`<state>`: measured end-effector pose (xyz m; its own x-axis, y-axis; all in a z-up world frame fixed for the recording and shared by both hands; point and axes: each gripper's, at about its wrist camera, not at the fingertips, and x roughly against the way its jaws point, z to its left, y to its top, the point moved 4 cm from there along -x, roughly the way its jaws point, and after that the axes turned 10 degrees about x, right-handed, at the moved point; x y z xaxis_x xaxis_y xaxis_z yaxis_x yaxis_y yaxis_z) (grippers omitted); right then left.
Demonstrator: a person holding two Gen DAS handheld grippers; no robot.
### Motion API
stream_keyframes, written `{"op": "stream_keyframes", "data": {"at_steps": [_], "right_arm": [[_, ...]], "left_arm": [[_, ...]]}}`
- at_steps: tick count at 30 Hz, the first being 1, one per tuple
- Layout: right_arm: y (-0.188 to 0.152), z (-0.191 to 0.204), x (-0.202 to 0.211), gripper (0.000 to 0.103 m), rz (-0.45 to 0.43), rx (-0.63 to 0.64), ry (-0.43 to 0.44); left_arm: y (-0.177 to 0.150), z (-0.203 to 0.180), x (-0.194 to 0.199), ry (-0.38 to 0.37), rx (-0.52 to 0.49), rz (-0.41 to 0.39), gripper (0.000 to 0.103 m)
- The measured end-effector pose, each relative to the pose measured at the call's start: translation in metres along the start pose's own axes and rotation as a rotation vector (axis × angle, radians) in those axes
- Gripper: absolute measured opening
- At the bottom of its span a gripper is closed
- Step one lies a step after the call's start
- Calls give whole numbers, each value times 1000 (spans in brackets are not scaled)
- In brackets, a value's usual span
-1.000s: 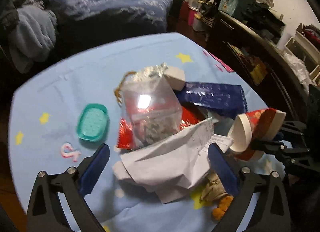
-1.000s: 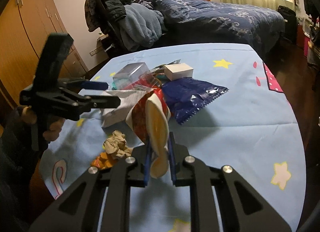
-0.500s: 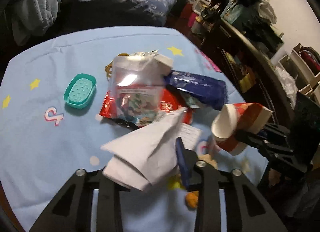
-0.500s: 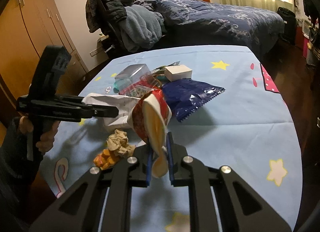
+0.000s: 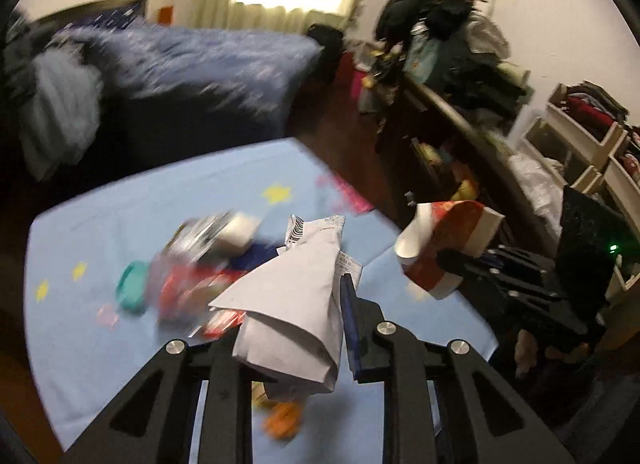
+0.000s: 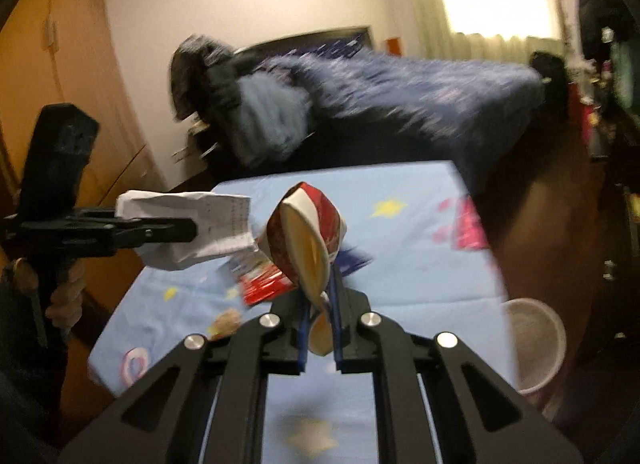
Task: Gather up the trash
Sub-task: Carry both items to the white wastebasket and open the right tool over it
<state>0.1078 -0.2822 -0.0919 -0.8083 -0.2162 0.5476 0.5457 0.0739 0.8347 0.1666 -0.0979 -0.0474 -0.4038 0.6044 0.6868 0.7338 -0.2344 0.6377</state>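
Both grippers are black frames with silver screws and blue-padded fingers (image 6: pixel 335 304).

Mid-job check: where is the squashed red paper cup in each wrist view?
Left wrist: the red paper cup is at right of centre, clamped in the right hand-held gripper.
Right wrist: the cup is dead centre, squeezed flat between the jaws.
Shared landmark: the yellow star on the blue tablecloth.
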Motion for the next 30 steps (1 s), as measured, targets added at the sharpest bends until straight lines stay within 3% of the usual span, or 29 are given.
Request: {"op": "stream_keyframes", "data": {"at_steps": [4,7,9,16,20,30], "right_arm": [[-7,-67,15,10,-8,-76,-152],[-30,-130,12,10,27,-167,-285],[-49,-160,5,10,62,-222,-329],[-115,-229,-46,10,173,-366,-343],[-151,-260,-86,10,248,-430,-347],[-224,-299,-138,11,347,-540,-320]], "left_arm": [[27,-59,-39,-72,-65,17,22],[39,-104,-88,-107,-120,59,22],[45,-127,-126,-112,-143,94,22],[47,-156,-246,-158,-74,234,22],[37,-173,-296,-117,-80,295,22],[20,-197,-372,-33,-133,381,23]]}}
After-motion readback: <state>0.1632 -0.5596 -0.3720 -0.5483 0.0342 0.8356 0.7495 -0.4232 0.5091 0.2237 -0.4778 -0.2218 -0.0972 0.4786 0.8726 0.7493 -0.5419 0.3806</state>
